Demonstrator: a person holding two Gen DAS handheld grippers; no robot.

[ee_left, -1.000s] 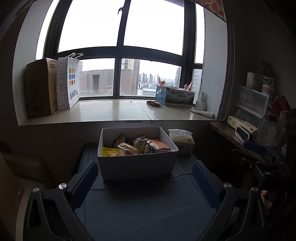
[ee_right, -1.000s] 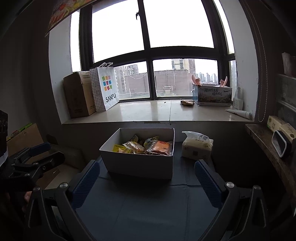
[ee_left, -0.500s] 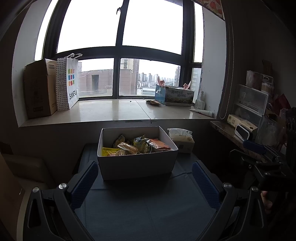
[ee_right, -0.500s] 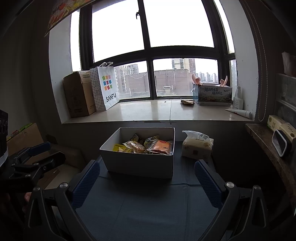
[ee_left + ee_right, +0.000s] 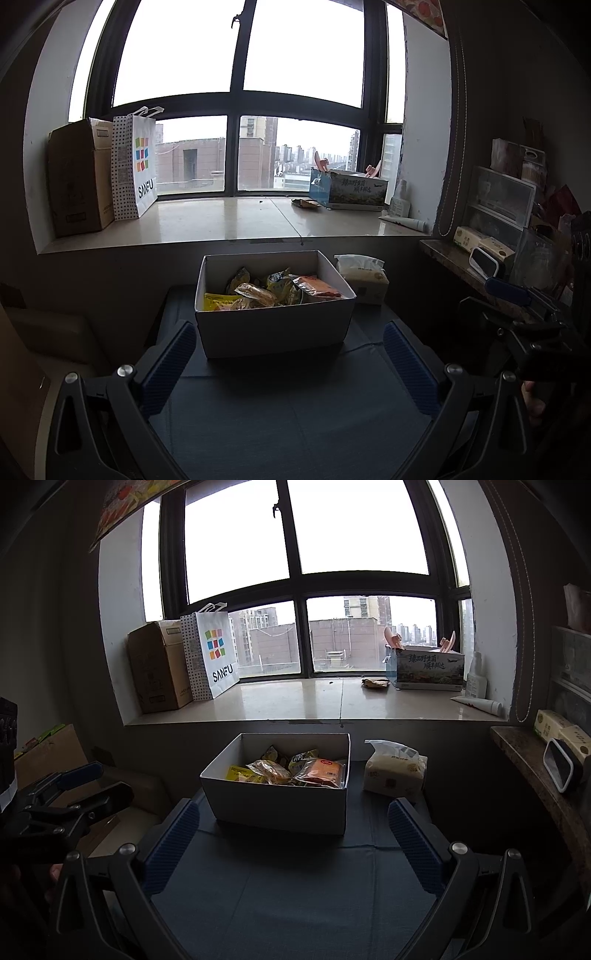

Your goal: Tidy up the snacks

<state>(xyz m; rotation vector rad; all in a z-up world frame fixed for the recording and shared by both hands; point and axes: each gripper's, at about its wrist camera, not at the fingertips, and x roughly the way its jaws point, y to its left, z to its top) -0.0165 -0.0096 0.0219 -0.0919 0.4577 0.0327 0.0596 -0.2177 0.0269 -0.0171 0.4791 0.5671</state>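
Holding both the left gripper (image 5: 288, 363) and right gripper (image 5: 293, 843) wide open and empty, we are facing the box (image 5: 275, 325) of snacks (image 5: 273, 291) straight ahead, far of both, roughly equally near.

A lived-in apartment room: high-rise window (image 5: 236, 110), shopping bag (image 5: 138, 166) on the sill, tissue pack (image 5: 395, 771).
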